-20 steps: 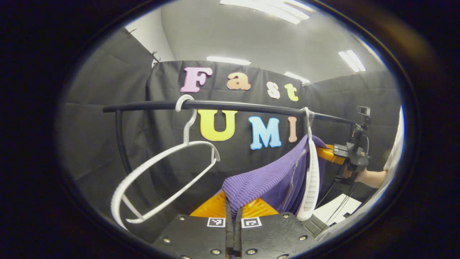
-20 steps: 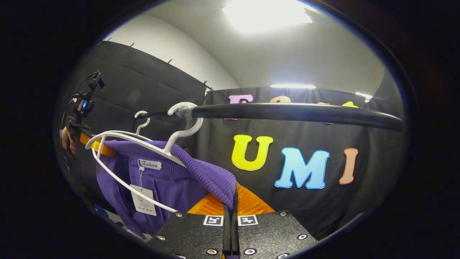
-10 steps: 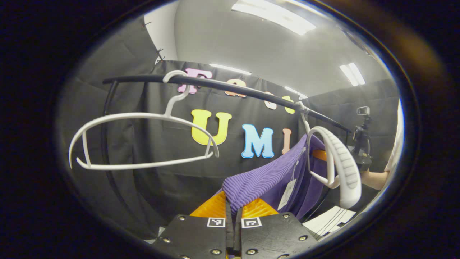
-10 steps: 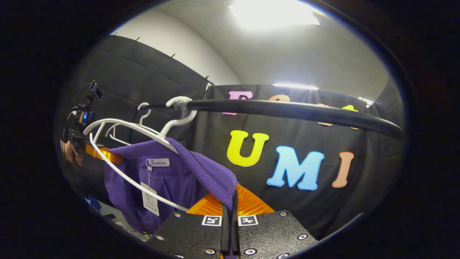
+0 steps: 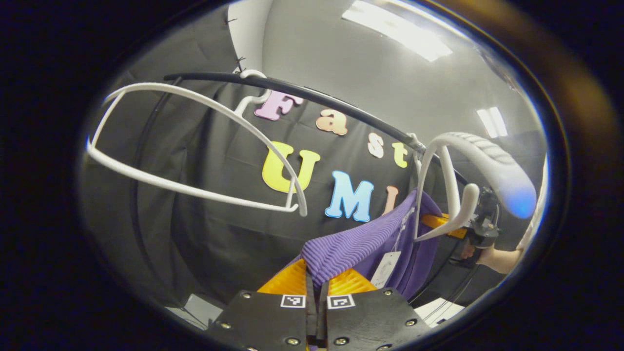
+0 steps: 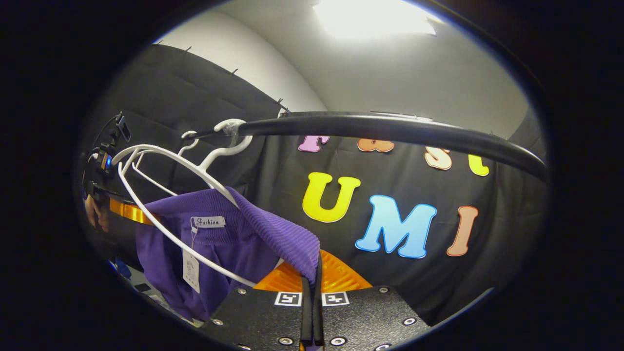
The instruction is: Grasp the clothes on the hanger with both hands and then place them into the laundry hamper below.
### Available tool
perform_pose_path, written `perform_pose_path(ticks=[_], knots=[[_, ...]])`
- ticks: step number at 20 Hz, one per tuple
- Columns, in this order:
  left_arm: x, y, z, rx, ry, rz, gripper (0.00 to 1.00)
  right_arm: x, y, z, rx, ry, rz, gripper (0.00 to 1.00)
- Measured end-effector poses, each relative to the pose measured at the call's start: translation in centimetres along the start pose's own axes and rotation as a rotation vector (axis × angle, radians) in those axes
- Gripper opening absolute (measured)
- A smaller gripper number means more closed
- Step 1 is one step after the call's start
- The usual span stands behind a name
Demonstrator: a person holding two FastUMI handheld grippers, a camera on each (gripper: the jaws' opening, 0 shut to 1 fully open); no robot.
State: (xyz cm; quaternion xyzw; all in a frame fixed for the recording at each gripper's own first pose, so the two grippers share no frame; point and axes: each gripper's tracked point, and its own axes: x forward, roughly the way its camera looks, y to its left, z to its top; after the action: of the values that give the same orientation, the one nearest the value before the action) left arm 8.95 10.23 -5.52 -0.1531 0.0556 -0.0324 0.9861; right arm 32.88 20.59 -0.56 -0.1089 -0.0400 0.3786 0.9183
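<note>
A purple ribbed sweater (image 5: 360,243) (image 6: 229,243) stretches between my two grippers, below a white hanger (image 5: 463,190) (image 6: 161,200) that hooks on the black rail (image 5: 312,97) (image 6: 390,129). My left gripper (image 5: 316,282) is shut on one shoulder of the sweater. My right gripper (image 6: 312,282) is shut on the other shoulder. In the left gripper view the right gripper (image 5: 438,222) shows far off with a hand on it. In the right gripper view the left gripper (image 6: 124,212) shows at the far left. The sweater's neck has slipped under the hanger's arm.
A second, bare white hanger (image 5: 195,146) hangs on the rail to the left in the left gripper view. A paper tag (image 6: 190,268) dangles from the sweater's collar. The rail's upright post (image 5: 139,195) stands at the left.
Both grippers have dropped lower with the sweater. The rail and both hangers now sit higher in the views, and the sweater has pulled down off the hanger.
</note>
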Motion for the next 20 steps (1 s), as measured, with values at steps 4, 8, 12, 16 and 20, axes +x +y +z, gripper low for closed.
perform_pose_path(ticks=[4,8,12,16,20], knots=[[1.1,-1.7,-1.9,0.033,0.021,0.048,0.07,0.9,-1.6,-0.5,-0.062,-0.007,-0.098,0.01],[2.3,-2.8,-1.5,-0.021,-0.013,0.083,0.01,2.2,-3.2,-0.4,0.007,-0.012,-0.126,0.00],[4.9,-3.6,-1.0,-0.074,-0.064,0.093,0.01,3.0,-5.7,-0.3,0.009,-0.027,-0.177,0.01],[5.2,-4.0,-1.4,-0.082,-0.122,0.128,0.01,3.9,-6.2,-2.4,-0.028,-0.024,-0.194,0.00],[6.1,-5.5,-3.3,-0.013,-0.127,0.178,0.01,4.6,-7.5,-4.7,0.016,0.016,-0.220,0.00]])
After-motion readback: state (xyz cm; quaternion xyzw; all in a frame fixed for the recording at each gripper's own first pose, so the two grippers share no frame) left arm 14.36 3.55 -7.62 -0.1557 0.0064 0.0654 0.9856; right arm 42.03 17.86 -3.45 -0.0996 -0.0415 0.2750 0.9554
